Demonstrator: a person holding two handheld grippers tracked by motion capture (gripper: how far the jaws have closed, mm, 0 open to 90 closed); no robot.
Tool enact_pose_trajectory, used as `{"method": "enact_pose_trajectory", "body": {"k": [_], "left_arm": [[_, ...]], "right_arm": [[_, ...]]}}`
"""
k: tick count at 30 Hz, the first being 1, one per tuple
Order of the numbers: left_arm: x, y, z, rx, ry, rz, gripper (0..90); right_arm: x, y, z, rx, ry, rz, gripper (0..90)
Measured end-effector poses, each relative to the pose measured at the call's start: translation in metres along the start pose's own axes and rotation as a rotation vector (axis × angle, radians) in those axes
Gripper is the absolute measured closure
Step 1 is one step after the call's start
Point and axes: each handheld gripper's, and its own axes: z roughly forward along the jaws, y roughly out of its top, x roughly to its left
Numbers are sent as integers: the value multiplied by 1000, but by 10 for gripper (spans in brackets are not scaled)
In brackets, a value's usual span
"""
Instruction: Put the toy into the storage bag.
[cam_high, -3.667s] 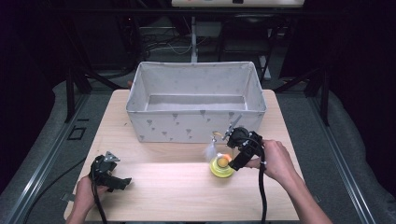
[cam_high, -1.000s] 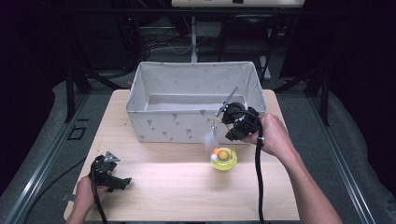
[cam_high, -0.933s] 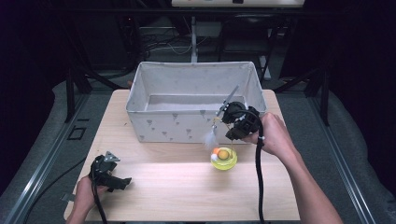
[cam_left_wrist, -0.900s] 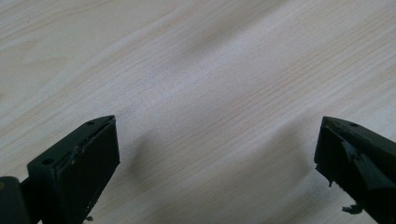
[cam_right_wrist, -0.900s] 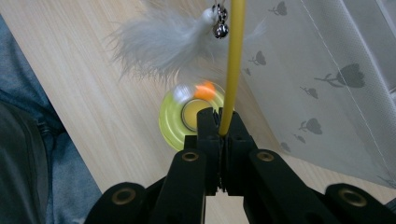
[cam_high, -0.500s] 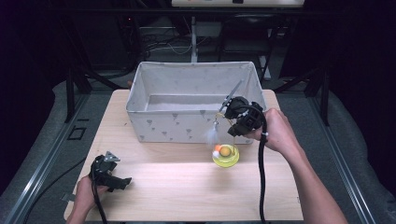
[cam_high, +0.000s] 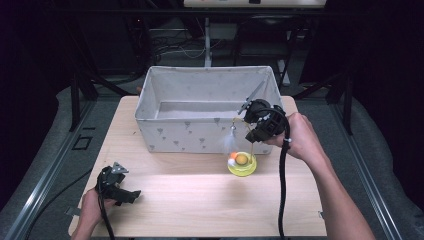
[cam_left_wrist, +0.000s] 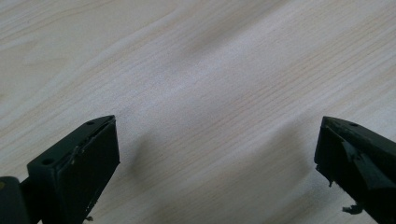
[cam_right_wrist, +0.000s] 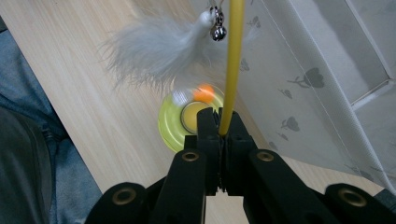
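Nothing to read here: no words, labels, brand marks or numbers anywhere. The fabric box (cam_high: 210, 131) carries only a print of small grey tree-like shapes on its wall, pictures rather than signs.

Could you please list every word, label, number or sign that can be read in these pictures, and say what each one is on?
There is no readable text in these pictures.
The fabric bin carries only small grey printed motifs, which are pictures and not letters.
The yellow toy base, its yellow stick and the right gripper bear no label or number that can be made out.
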Motion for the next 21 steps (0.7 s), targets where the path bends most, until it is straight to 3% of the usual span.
{"method": "enact_pose_trajectory", "body": {"k": [21], "left_arm": [[0, 0, 2, 8, 1, 1, 1]], "right_arm": [[-12, 7, -28, -27, -6, 11, 891]]}}
